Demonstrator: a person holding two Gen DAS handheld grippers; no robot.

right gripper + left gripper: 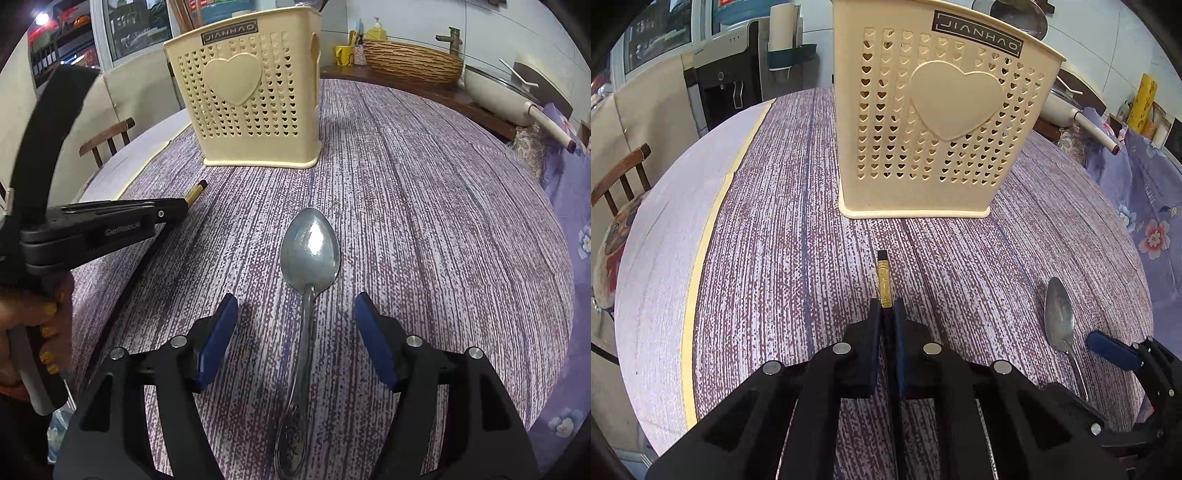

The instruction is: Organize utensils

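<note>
Left wrist view: left tongs [886, 306] clamped on a black-and-gold chopstick [884, 280], low over the surface [775, 240], short of the cream holder [938, 122]; next, lift and drop in. Right wrist view: right tongs [295, 328] apart, straddling the spoon [308, 266] handle untouched, nearer than the holder; next, close.

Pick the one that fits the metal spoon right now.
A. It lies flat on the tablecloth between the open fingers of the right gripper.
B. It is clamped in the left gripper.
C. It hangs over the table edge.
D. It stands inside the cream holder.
A: the spoon lies on the tablecloth, its handle between the right gripper's spread, untouching fingers, while the left gripper is shut on a chopstick.
</note>
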